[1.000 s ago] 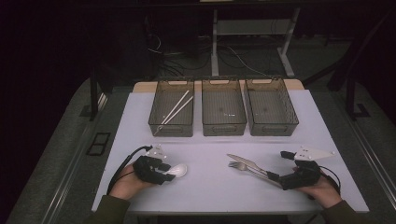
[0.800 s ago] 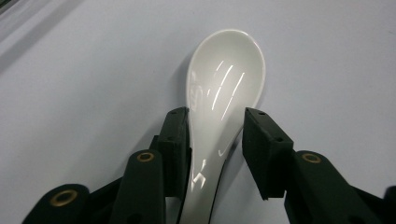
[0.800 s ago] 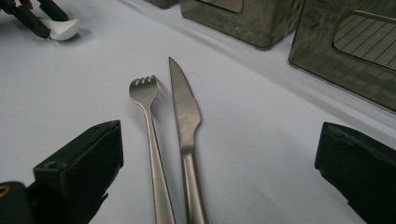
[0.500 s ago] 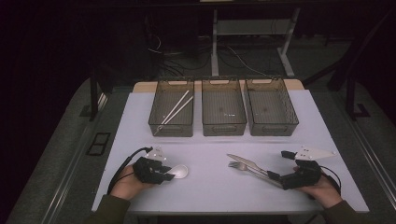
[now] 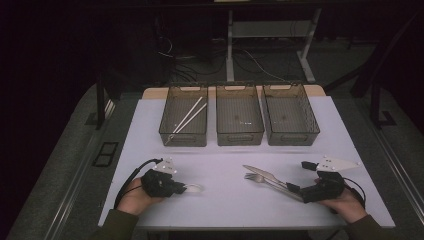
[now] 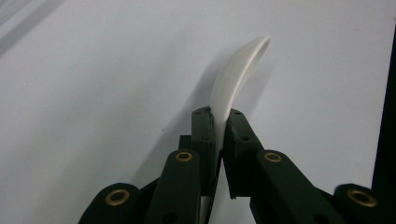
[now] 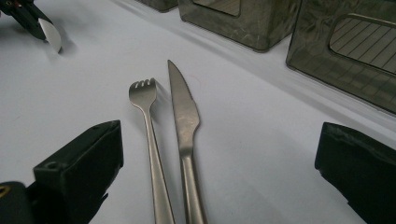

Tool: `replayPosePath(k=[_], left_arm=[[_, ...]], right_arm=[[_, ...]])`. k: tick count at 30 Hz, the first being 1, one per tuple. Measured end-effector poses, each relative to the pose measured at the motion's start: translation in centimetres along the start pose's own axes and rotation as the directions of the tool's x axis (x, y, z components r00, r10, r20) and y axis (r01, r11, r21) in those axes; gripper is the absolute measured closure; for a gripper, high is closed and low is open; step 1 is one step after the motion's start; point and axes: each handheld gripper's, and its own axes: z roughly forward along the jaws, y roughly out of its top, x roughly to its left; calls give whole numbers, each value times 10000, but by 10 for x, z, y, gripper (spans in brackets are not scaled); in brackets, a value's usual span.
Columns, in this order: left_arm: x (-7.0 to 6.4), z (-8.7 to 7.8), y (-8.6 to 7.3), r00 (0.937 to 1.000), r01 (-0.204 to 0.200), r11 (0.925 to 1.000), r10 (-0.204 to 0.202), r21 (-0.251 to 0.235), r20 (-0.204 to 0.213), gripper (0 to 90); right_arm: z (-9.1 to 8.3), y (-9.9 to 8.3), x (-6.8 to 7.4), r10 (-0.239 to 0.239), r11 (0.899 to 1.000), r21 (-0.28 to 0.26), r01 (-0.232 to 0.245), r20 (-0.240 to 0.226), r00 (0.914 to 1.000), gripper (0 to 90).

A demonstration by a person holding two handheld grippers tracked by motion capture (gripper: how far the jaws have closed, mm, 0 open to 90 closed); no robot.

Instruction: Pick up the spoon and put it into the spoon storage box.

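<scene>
at the near edge of the white counter [image 5: 230,150], the left gripper [image 5: 182,188] pinches a white plastic spoon [image 6: 236,77] edge-on, jaws pressed together on its handle, while the right gripper [image 7: 219,182] sits with jaws spread wide either side of a steel fork [image 7: 149,135] and knife [image 7: 184,126] lying flat. three smoky bins stand in a row beyond; the left bin [image 5: 184,115] already holds two pale chopsticks [image 5: 187,117], and the middle bin [image 5: 239,114] is the landmark here. the spoon hangs low, short and left of the middle bin, its long axis running from the jaws toward the fork, bowl leading to the right in the high view. fork and knife lie short and a little right of that bin, side by side and nearly touching, handles between the right jaws, tines and blade tip pointing up-left toward it. the risks, as a judgement: the spoon is gripped on a thin curved edge and could twist or slip out when lifted; the right jaws, closing around both handles at once, could catch two pieces together or push one aside, since the pair lie so close.
</scene>
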Motion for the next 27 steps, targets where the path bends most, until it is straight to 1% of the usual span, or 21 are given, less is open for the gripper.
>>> replayPosePath(k=[3,4,7,8,10,13,16,18,19,20,21,22,23,24,26,27], left_arm=[[1,-1,0,10000,29,10000,-29,52,51,827],[1,-1,1,10000,-23,10000,23,85,45,826],[0,0,3,9999,68,10000,-67,58,-138,827],[0,0,4,9998,-5,10000,7,74,-211,827],[2,-1,6,9995,-26,10000,27,39,-303,826],[2,-4,9,9991,202,9997,-208,-150,-375,827],[3,-7,14,9987,105,9996,-119,-270,-498,826],[3,-9,17,9981,165,9990,-190,-421,-584,826],[3,-9,18,9977,272,9986,-300,-455,-605,826],[4,-10,20,9978,228,9985,-258,-490,-616,826],[4,-10,22,9975,312,9979,-347,-570,-617,826],[5,-11,24,9975,228,9981,-265,-571,-653,826],[5,-11,27,9971,291,9978,-331,-595,-678,826],[6,-12,30,9970,232,9977,-279,-641,-725,826],[7,-13,36,9973,203,9965,-260,-816,-692,826],[7,-13,39,9969,183,9959,-250,-889,-751,826]], right_arm=[[0,0,0,4,10000,0,-4,7,10000,10],[0,0,0,3,10000,-2,-3,7,10000,10],[0,0,-1,6,10000,-23,-6,7,10000,10],[-1,0,-1,36,10000,-27,-36,5,10000,10],[-1,0,-1,68,10000,-45,-68,-9,10000,9],[-2,0,-2,67,10000,-71,-67,27,10000,10],[-2,-1,-2,56,10000,-74,-55,34,10000,9],[-2,-1,-2,72,9999,-72,-72,26,10000,9],[-2,-1,-2,81,9999,-80,-81,22,10000,9],[-2,-1,-2,85,9999,-87,-85,22,10000,9],[-2,-1,-2,115,9999,-91,-115,26,9999,10],[-3,-1,-2,145,9998,-106,-145,19,9999,10],[-3,0,-3,160,9998,-117,-160,25,9999,9],[-3,0,-3,148,9998,-126,-147,31,9999,10],[-3,0,-3,140,9998,-128,-140,47,9999,10],[-3,0,-3,151,9998,-141,-150,54,9999,10]])
